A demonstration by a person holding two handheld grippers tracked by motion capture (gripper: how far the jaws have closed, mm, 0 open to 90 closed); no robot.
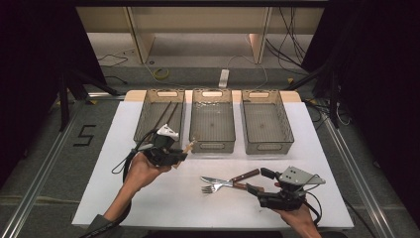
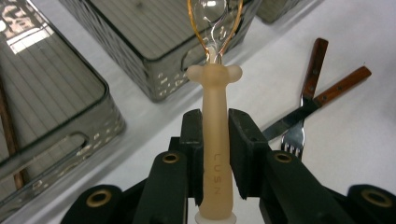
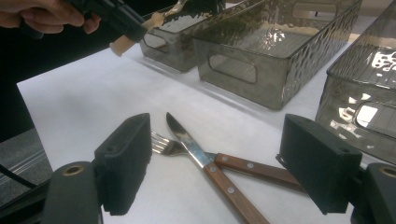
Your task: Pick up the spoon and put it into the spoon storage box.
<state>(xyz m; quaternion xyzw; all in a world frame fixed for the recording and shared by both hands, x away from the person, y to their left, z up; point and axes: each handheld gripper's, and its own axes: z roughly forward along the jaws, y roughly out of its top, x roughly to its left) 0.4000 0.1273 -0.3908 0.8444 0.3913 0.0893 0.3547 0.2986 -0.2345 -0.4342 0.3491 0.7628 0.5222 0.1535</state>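
Now our left gripper (image 2: 215,140) clamps the beige-handled spoon (image 2: 215,135) between its fingers; our right gripper (image 3: 224,172) gapes wide. Tilted, the spoon could slip before the middle bin (image 1: 213,121).

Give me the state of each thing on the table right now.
Left tongs: shut on the spoon, lifted off the table.
Spoon: held by its beige handle.
Right tongs: open, over the crossed knife and fork.
Knife: flat, lying across the fork.
Fork: flat, under the knife.
Left bin: holds chopsticks.
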